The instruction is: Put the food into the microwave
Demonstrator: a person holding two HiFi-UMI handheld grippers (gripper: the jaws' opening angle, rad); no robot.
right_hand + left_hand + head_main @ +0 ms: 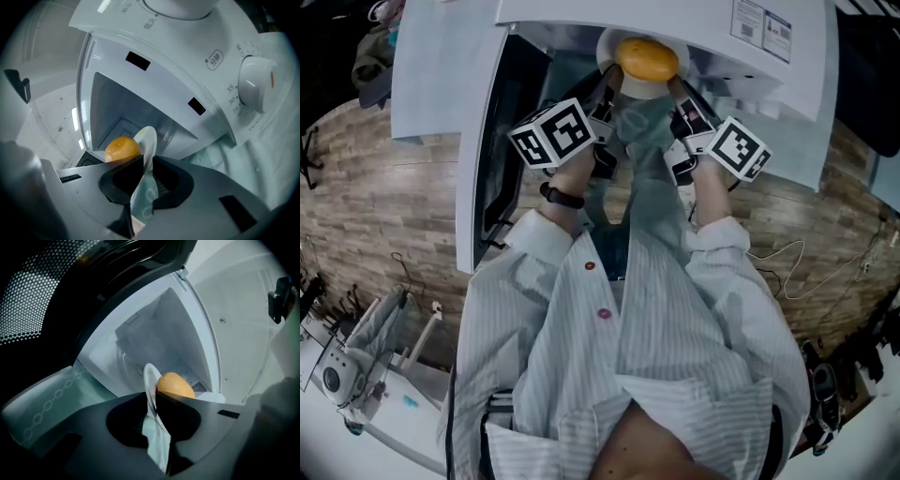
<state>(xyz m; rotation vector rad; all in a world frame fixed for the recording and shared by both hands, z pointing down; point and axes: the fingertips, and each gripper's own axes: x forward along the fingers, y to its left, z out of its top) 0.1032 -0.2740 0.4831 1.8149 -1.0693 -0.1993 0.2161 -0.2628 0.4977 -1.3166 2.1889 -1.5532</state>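
Left claw (150, 397) pinches one rim of the plate (149, 380). Right claw (146, 159) pinches the opposite rim. Orange bun (649, 58) sits on the plate, at the mouth of the open microwave (778, 84), door (478, 141) swung aside. Step in hand: insertion. Next, as judged: set plate flat on the cavity floor, release both claws, withdraw without tipping.

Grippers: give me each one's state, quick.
Left gripper: closed on the rim of the round white plate.
Right gripper: closed on that plate's opposite rim.
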